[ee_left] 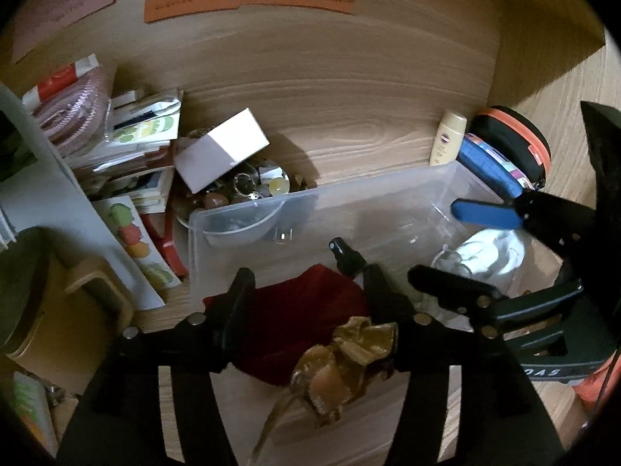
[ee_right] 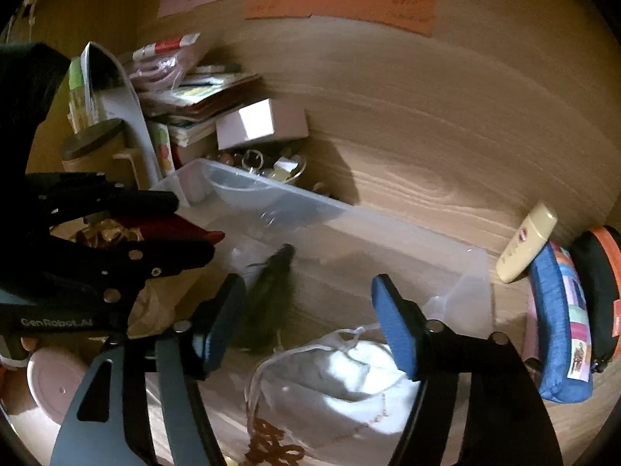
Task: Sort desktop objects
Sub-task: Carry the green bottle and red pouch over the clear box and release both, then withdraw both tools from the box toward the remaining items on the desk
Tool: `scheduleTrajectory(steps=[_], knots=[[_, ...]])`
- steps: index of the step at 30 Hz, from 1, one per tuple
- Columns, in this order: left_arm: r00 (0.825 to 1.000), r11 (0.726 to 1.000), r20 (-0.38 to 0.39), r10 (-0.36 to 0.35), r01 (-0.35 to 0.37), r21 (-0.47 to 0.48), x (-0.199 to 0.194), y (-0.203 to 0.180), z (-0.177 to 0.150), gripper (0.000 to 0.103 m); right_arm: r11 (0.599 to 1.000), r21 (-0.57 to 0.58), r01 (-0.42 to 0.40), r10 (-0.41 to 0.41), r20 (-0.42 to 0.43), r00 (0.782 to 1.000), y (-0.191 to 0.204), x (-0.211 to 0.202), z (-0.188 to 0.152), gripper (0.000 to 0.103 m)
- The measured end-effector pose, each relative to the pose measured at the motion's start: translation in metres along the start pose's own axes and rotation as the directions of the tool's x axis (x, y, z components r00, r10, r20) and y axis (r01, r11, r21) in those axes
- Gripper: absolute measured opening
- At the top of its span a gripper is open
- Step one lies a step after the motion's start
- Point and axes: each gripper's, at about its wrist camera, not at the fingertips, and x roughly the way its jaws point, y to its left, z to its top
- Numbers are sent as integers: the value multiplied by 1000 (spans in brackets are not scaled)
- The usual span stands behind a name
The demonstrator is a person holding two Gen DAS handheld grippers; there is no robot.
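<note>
A clear plastic bin stands on the wooden desk. Inside it lies a dark red pouch with a gold neck, between the fingers of my left gripper, whose jaws stand apart and do not squeeze it. To the right, my right gripper hangs open over a white drawstring bag. The right wrist view shows that bag resting low between the spread fingers of my right gripper. A black spray bottle lies in the bin. The left gripper flanks the red pouch.
Behind the bin sit a white box on a glass bowl of trinkets, and a stack of booklets at the left. At the right stand a cream bottle, a blue pencil case and a black-and-orange case.
</note>
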Motion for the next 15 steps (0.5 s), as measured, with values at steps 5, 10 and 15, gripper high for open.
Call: scheduleTrajectory(steps=[5,10,15], knots=[[999,1000,17,27,-28,15,-5,-3,-1,64,1000,17,20,-20,20,1000,-3,-5,0,82],[998,999,32,46,-47,19,-7,-4,-2,67,999,19,31,-32,31,999,-3,-8,1,82],[996,998,63,58,-59,7,-17,-2,-1,82,999,37,19,-21,59,998,-6,-17,3,94]])
